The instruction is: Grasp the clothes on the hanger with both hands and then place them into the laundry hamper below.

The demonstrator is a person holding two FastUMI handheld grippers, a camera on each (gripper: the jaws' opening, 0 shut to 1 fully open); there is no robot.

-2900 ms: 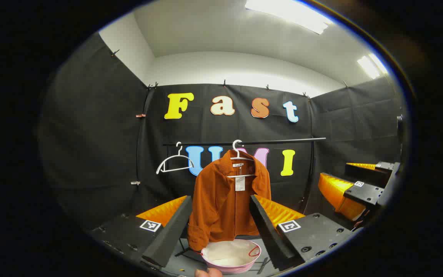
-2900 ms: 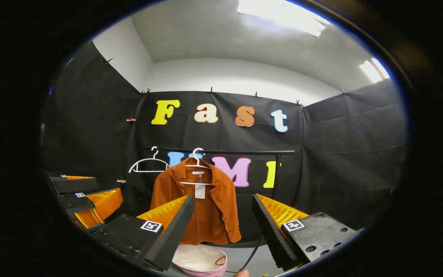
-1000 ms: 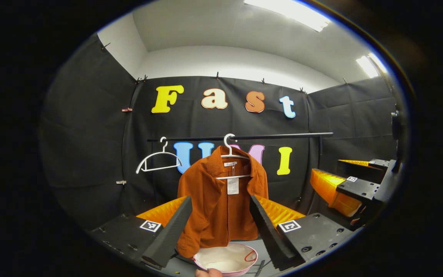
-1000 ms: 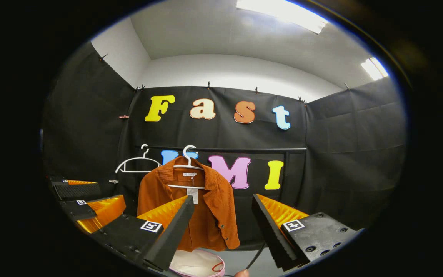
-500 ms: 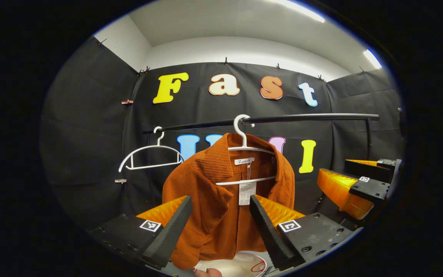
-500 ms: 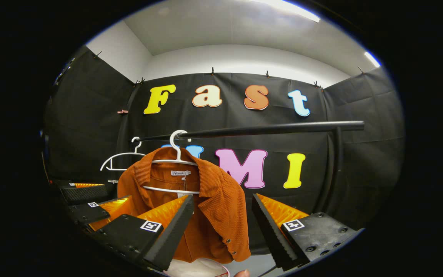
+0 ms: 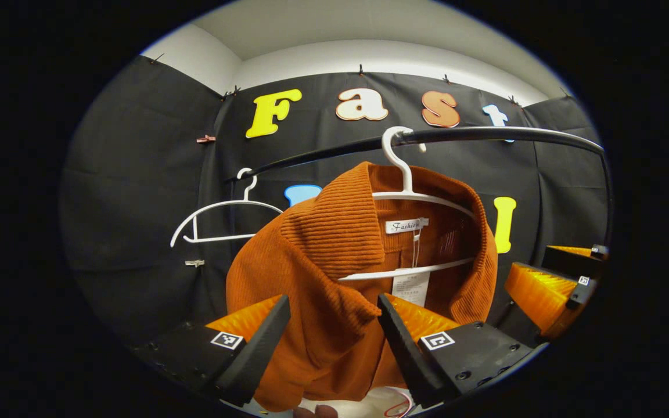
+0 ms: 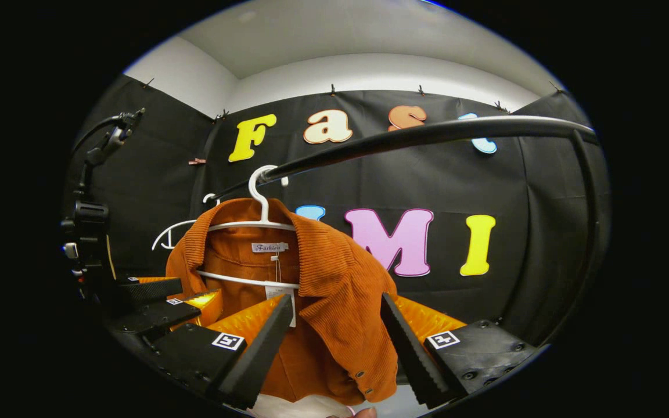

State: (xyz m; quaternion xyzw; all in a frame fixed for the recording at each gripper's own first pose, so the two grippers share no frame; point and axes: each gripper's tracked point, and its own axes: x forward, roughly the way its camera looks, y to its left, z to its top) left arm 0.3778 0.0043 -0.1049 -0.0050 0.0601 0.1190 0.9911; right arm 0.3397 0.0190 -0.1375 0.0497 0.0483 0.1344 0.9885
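Observation:
An orange ribbed jacket (image 7: 323, 273) (image 8: 328, 290) hangs on a white hanger (image 7: 404, 186) (image 8: 259, 217) from a black rail (image 7: 485, 134) (image 8: 416, 136). My left gripper (image 7: 331, 337) is open, and the jacket's left collar and shoulder lie between its fingers. My right gripper (image 8: 334, 339) is open too, with the jacket's right front panel between its fingers. The right gripper (image 7: 549, 290) appears at the right of the left gripper view, and the left gripper (image 8: 154, 302) at the left of the right gripper view. A white and pink hamper (image 7: 389, 400) (image 8: 299, 406) peeks out below the jacket.
A second, bare white hanger (image 7: 218, 217) (image 8: 163, 235) hangs on the rail to the left of the jacket. A stand with a black device and cable (image 8: 87, 215) rises at the left of the right gripper view. A fingertip (image 7: 317, 411) shows at the bottom edge.
Both grippers have moved forward and up to the jacket, which now looms much larger, its fabric between each pair of open fingers. The hamper has slid almost out of sight below.

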